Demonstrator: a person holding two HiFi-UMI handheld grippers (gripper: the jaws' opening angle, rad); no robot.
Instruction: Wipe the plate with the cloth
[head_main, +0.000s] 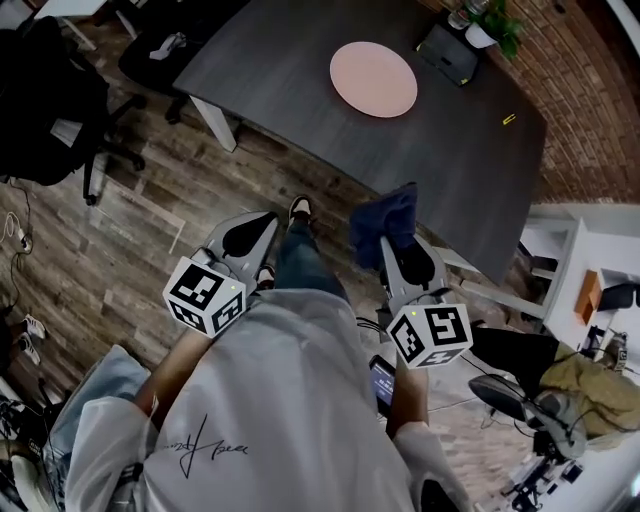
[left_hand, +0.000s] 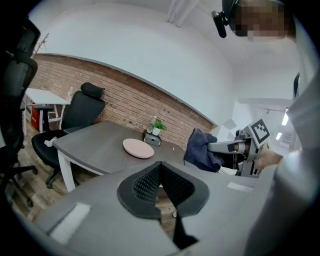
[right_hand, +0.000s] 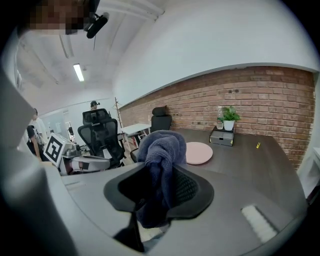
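- Likely to skate the plate (head_main: 373, 78) across the smooth worktop (head_main: 280, 60) under a sideways wipe, with nothing pinning it down; could knock it into the box (head_main: 447, 50) and plant (head_main: 493, 24) at the far right corner
- Might touch down with only a knot of the cloth (right_hand: 161, 150), bunched into a wad, and so miss most of the plate's face
- Could drop the cloth mid-stroke if pinched on a loose fold only; depth of the grip hard to judge from here
- Risks scraping bare fingers on the plate if pressed down past the wad
- On the right gripper (right_hand: 160, 187), fingers clamped on the dark blue cloth, wad poking out beyond the tips and a tail hanging below
- On the left gripper (left_hand: 162, 187), fingers closed together, nothing between them, touching nothing
- Both held in the air off the worktop's near edge, well apart from the plate
- Plate lying flat toward the far edge, near the box but apart from it, bare on top
- Wiping not yet begun, by the look of it; next calls for carrying the cloth across the near edge to the plate, perhaps with the left fingers steadying the rim
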